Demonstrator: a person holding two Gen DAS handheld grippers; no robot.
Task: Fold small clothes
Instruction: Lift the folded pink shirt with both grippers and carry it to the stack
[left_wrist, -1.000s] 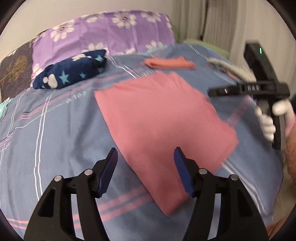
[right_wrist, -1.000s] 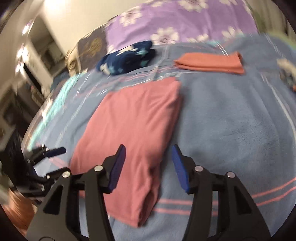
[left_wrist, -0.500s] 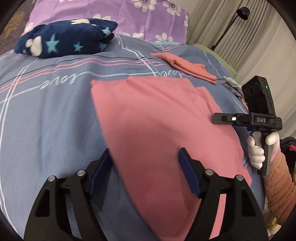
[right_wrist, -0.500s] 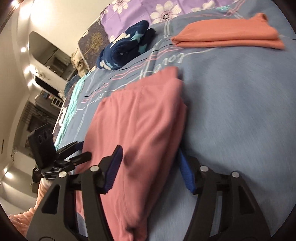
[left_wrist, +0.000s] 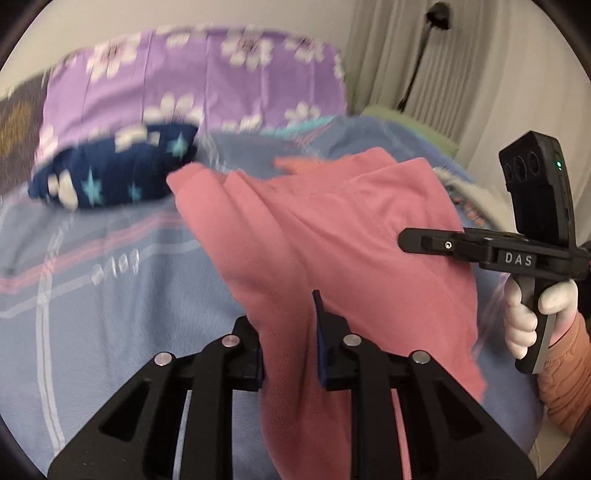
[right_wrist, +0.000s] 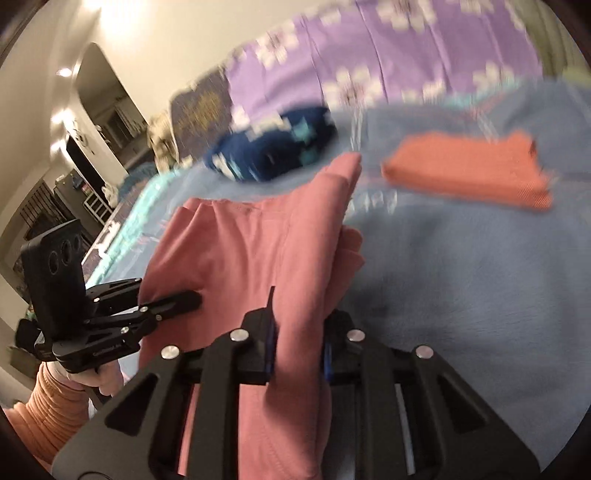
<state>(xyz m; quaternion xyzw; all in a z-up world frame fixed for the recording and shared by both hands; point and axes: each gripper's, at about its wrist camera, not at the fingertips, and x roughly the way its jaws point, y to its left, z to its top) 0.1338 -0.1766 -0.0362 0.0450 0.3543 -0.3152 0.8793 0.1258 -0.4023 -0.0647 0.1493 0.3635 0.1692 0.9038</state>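
Pink garment bunched on the blue bed. My left gripper and right gripper have just closed, fingers pinching its near edge.

The garment lies on the bed, with a folded cloth and a pillow behind it.
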